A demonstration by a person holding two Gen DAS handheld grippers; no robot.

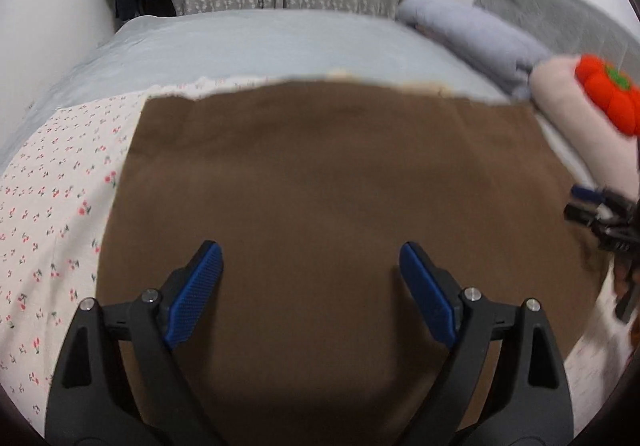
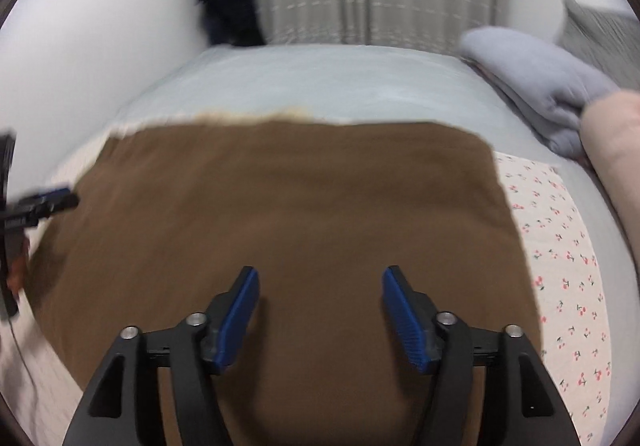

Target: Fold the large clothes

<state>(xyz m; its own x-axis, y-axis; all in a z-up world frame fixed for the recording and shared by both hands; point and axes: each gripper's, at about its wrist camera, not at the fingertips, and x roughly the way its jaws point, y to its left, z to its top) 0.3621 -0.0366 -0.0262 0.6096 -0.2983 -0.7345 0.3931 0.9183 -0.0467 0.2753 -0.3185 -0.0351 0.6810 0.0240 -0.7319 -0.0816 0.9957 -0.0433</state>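
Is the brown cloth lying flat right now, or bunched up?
Flat. The brown cloth lies smooth on the floral sheet, its edges straight and no big wrinkles visible. Whether it is already folded, cannot tell.

Dim, even indoor light; motion blur throughout, fisheye bending and dark vignette at edges.

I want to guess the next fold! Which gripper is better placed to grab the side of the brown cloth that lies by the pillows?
Probably the right gripper. The brown cloth ends on that side near the grey pillow, and the left gripper sits toward the opposite side. Both grippers are open, holding nothing.
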